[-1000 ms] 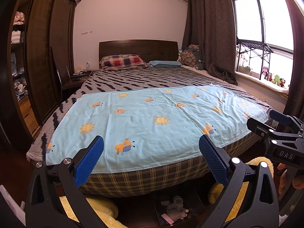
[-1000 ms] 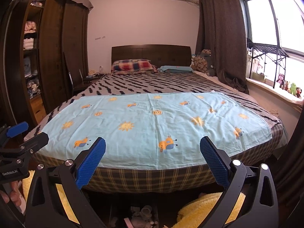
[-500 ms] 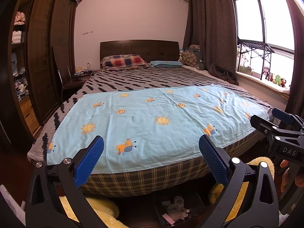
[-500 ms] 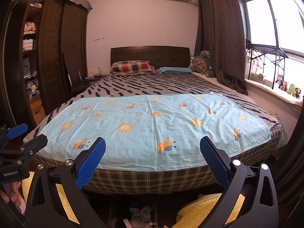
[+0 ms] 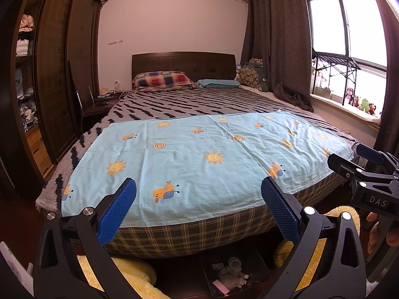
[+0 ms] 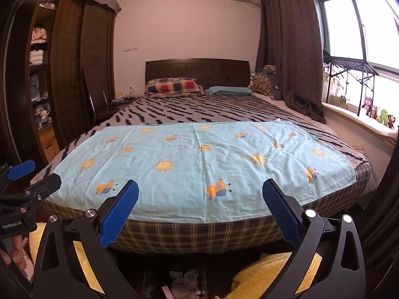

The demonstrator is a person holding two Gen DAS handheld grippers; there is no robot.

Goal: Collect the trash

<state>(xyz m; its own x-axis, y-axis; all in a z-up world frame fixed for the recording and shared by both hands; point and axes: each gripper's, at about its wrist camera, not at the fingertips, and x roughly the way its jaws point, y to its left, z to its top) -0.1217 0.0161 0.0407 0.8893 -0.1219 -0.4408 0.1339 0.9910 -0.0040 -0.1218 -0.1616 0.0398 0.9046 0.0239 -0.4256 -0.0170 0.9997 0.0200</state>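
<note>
Meanwhile, both grippers, left (image 5: 198, 213) and right (image 6: 200, 213), hover with jaws wide and empty near the bed's (image 5: 189, 234) foot edge.

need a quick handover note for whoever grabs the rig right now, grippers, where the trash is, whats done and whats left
Left gripper: jaws wide open, empty, held at the foot of the bed.
Right gripper: jaws wide open, empty, beside the left.
Light blue sheet lies flat on the bed; no trash shows on it.
Small loose items sit in a dark tray on the floor under the bed's foot; too dim to tell if they are trash.
Done: nothing picked up, by the look of it.
Left: find the trash and collect all of it.
</note>
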